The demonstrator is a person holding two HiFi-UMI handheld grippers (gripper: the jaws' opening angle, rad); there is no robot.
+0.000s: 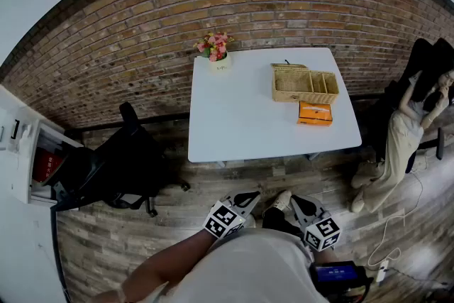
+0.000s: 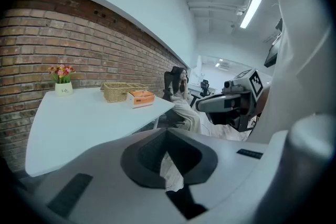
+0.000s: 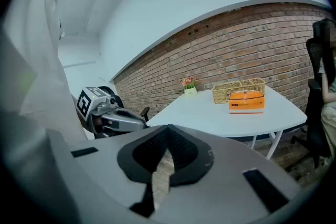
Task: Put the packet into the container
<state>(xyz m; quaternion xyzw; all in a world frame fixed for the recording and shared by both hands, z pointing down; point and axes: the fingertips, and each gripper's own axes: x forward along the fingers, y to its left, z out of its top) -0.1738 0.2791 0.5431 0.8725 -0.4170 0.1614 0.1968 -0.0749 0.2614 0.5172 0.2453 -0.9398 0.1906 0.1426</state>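
Head view: approach stage, with no grasp made yet. The left hand-held gripper (image 1: pixel 245 201) and right hand-held gripper (image 1: pixel 299 205) are low by the person's body, well apart from the worktop (image 1: pixel 241 117) ahead. The orange packet (image 1: pixel 315 113) lies on the worktop, ahead and slightly right of the right hand-held gripper, just on the near side of the wicker container (image 1: pixel 284 92). Only this view shows the container's open compartments, which look empty. A flower pot (image 1: pixel 217 53) stands far ahead-left.

Left gripper view: jaws closed tip to tip, nothing between them. The packet is far ahead-left, and a seated person (image 2: pixel 181 97) is beyond the worktop.

Right gripper view: jaws likewise together and empty. Only the container's side wall shows, behind the packet.

Next move, as judged: close the distance to the worktop, open one hand-held gripper and straddle the packet.
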